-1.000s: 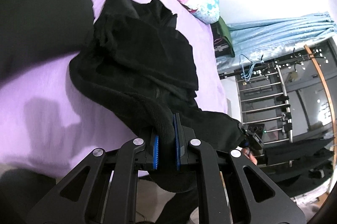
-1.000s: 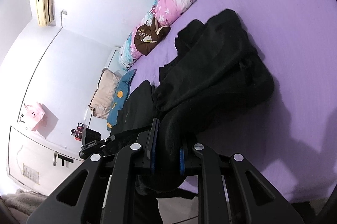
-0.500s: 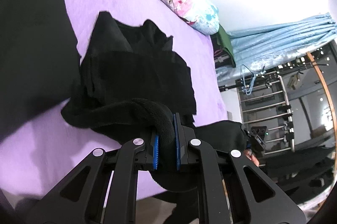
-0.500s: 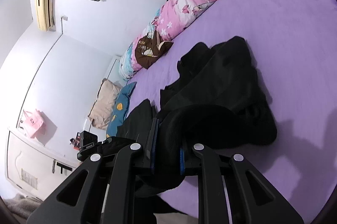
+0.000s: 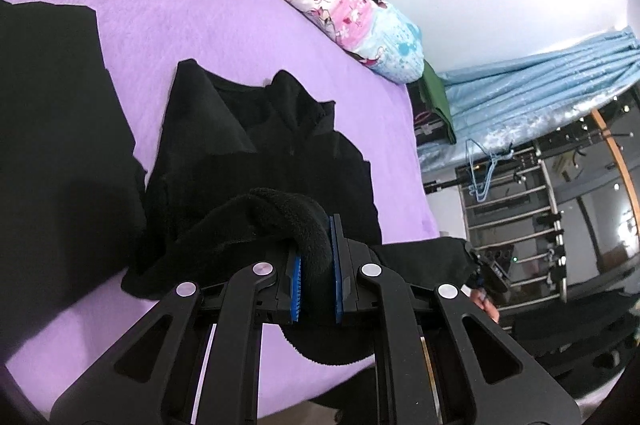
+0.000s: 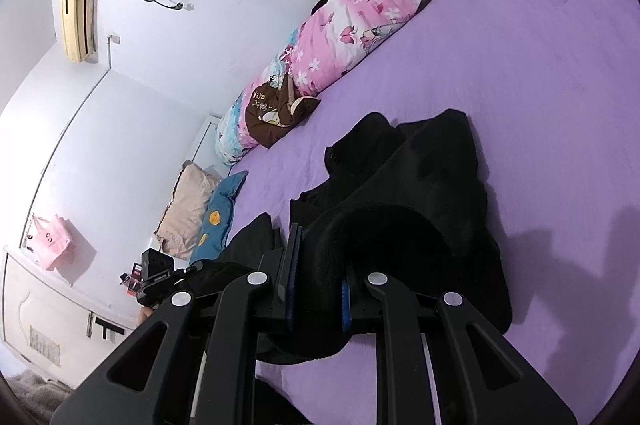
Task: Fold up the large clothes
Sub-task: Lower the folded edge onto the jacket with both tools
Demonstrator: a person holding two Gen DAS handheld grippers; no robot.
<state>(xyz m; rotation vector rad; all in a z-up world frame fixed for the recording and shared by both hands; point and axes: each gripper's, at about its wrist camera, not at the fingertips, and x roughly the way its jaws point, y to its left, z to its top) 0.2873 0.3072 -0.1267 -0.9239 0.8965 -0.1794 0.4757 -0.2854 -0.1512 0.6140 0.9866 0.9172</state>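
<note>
Evidently to keep one hem taut for the fold, the left gripper [image 5: 316, 265] and right gripper [image 6: 316, 289] each have their fingers clamped on the black fleece garment [image 5: 260, 161], which lies mid-frame on the purple bed [image 5: 160, 9].

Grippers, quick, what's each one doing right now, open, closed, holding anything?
Left gripper: closed on a thick fold of the black fleece garment.
Right gripper: closed on another fold of the same garment.
</note>
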